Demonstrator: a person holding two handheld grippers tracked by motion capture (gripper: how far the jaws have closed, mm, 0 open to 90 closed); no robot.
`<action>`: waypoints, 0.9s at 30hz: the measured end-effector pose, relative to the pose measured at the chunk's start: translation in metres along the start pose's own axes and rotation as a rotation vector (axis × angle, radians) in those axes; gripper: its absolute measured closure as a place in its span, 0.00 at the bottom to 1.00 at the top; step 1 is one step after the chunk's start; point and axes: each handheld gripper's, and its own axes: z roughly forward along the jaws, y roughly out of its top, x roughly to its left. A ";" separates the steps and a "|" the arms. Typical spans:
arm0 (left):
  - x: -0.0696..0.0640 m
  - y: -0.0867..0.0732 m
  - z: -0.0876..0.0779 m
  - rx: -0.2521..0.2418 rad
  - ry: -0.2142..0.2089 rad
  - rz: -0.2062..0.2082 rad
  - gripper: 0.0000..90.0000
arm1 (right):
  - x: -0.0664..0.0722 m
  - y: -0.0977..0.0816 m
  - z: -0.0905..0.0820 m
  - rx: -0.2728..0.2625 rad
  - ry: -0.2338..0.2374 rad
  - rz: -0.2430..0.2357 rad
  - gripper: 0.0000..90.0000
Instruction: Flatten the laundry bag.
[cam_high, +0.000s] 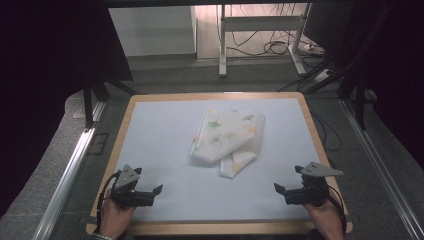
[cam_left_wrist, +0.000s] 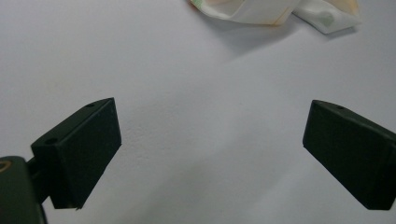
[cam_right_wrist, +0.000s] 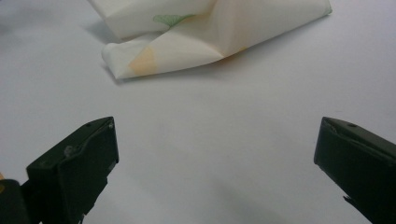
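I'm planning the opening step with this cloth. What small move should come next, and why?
Probably bring the right gripper forward toward the folded cloth, aiming at its near corner. Both it and the left gripper sit open at the near edge of the white mat, well apart from the cloth, with nothing between their jaws.

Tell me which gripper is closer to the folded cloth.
The right gripper. The cloth lies just right of the table's middle, its lower corner pointing that way; the left gripper sits farther off. Both are open, clear of it.
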 end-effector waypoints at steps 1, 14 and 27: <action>-0.001 0.000 0.001 -0.002 -0.002 0.012 0.04 | 0.001 0.000 0.000 0.005 -0.002 -0.003 0.00; 0.002 -0.002 0.007 -0.014 -0.100 0.006 0.01 | 0.001 -0.001 0.002 0.025 0.002 0.003 0.00; 0.001 -0.002 0.010 0.045 -0.089 -0.003 0.02 | 0.001 -0.001 0.002 0.025 -0.013 -0.004 0.00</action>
